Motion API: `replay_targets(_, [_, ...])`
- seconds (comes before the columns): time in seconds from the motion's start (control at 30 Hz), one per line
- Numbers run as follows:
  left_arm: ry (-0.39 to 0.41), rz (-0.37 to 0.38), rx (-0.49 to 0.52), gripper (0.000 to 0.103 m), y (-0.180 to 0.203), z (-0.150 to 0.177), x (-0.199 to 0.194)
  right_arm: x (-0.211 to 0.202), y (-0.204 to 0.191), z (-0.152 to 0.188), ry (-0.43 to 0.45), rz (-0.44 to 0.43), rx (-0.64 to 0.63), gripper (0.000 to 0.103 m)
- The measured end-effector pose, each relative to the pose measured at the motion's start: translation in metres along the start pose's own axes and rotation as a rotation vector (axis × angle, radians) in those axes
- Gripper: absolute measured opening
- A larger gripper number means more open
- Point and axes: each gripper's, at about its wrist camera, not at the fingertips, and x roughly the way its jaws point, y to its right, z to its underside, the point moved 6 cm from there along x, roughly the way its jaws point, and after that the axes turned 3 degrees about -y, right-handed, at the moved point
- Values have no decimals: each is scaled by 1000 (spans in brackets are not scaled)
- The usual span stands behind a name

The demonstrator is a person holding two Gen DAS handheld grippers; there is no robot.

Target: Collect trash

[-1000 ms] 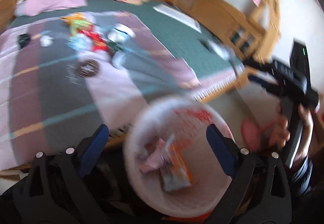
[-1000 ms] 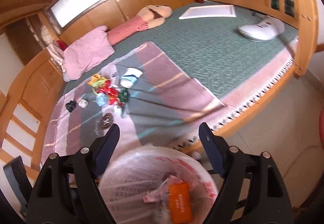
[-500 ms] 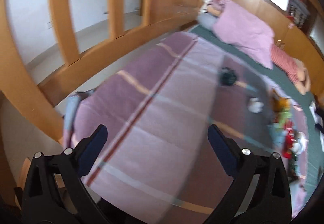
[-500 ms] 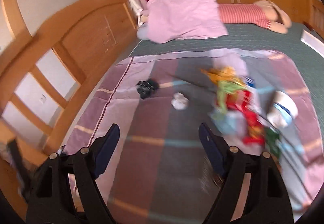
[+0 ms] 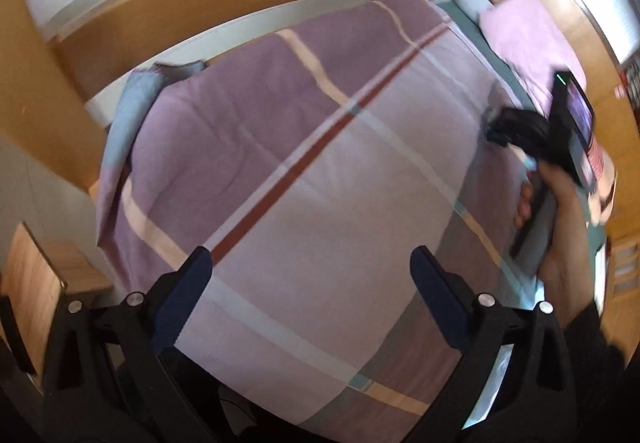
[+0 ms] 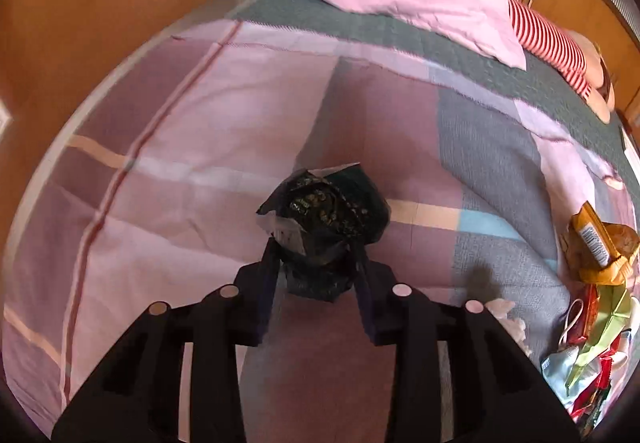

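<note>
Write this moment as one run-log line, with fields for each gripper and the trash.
right gripper: just closed on dark wrapper | left gripper: open, empty, over blanket | remaining: wrapper pile

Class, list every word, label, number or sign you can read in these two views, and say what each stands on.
None can be read.
Black wrapper in the right gripper: pale label, print too blurred.
Yellow packet: barcode label, too small.
Red and green wrappers: print unreadable.
Screen on the gripper: blurred.

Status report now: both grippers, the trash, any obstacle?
Right gripper has just been closing, now shut on the dark crumpled wrapper on the blanket. Left gripper open, empty. More wrappers beside. Nothing in the way.
</note>
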Motion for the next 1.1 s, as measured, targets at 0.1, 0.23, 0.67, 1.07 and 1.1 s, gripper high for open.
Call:
replay_targets(0.1, [32, 15, -104, 99, -20, -3, -7, -30, -7, 27, -25, -154, -24, 35])
replay_targets(0.23, [77, 16, -199, 99, -41, -5, -16, -66, -24, 99, -140, -278, -158, 35])
replay_targets(0.67, [-21, 24, -158, 99, -18, 10, 17, -116, 45, 78, 53, -296, -32, 78])
replay_targets(1.07, [-57, 146, 152, 98, 73, 8, 34, -12, 104, 59, -67, 55, 77, 30])
replay_targets(1.1, [-68, 157, 185, 98, 83, 7, 37, -23, 104, 61, -58, 34, 73, 30])
